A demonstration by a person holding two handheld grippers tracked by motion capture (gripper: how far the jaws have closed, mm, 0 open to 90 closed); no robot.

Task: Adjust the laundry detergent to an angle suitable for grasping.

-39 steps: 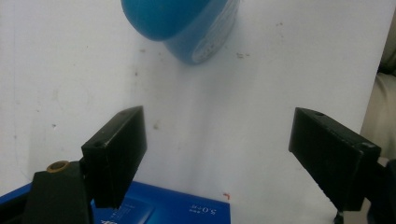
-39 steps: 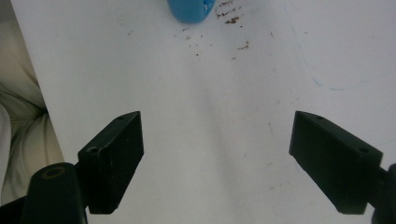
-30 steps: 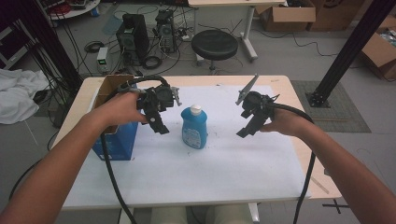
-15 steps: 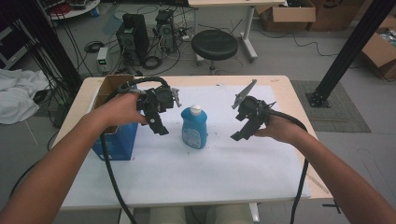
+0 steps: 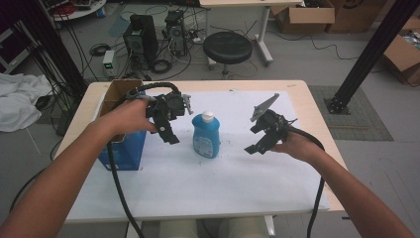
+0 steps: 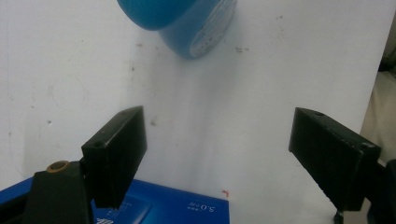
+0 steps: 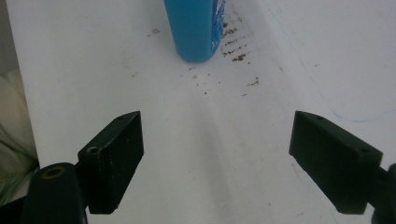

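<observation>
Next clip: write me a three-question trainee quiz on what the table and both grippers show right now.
1. True or false: the left gripper is shut on the blue bottle.
2. What stands at the table's left edge, beside the left gripper? A) blue carton B) red bowl C) metal tray
3. Fill in: the bottle stands upright ______ the two grippers.

Key
1. False: both the left and the right gripper have open, empty jaws.
2. A, the blue carton.
3. between
</observation>
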